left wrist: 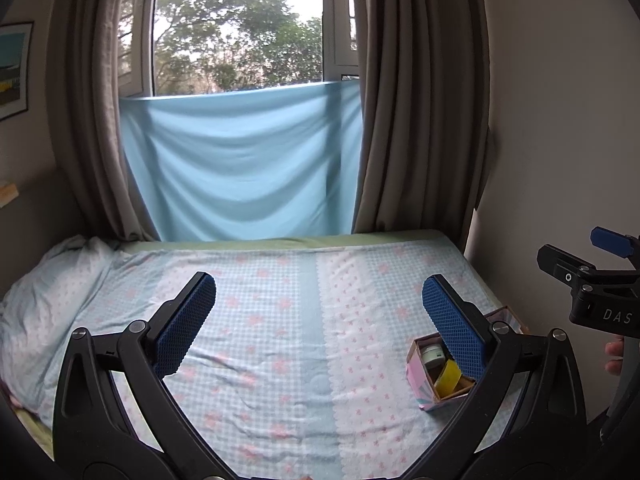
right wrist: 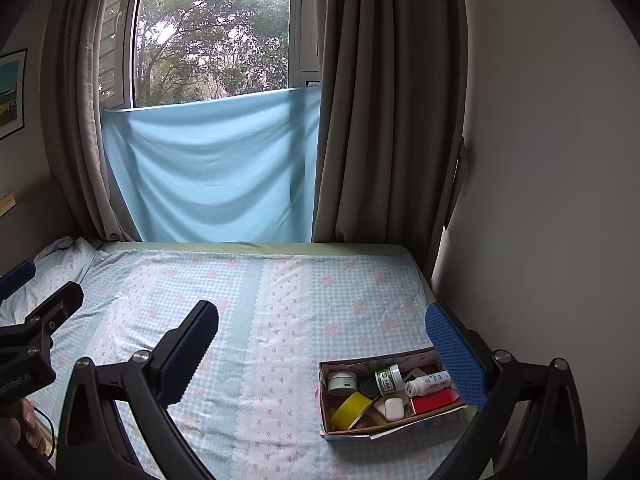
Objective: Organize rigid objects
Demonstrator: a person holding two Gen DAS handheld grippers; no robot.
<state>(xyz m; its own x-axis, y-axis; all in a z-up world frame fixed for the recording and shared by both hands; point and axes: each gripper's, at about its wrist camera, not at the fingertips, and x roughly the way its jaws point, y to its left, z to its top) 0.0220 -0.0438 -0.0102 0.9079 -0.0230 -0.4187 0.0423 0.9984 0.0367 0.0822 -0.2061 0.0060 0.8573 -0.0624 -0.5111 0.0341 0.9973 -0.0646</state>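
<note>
A shallow cardboard box [right wrist: 348,434] sits on the bed at the right, near the wall. It holds a yellow tape roll [right wrist: 351,404], a small white-lidded jar [right wrist: 341,382], a green-labelled bottle [right wrist: 387,378], a white bottle [right wrist: 428,383], a white earbud case [right wrist: 393,408] and a red box [right wrist: 434,403]. In the left wrist view the box [left wrist: 418,384] is partly hidden behind my right finger. My left gripper [left wrist: 319,300] is open and empty above the bed. My right gripper [right wrist: 322,330] is open and empty, its right finger over the box's right end.
The bed has a blue and pink checked sheet [right wrist: 280,300]. A pillow [left wrist: 44,300] lies at the left. Grey curtains [right wrist: 380,100] and a blue cloth [right wrist: 208,176] cover the window behind. A white wall [right wrist: 540,200] runs along the right.
</note>
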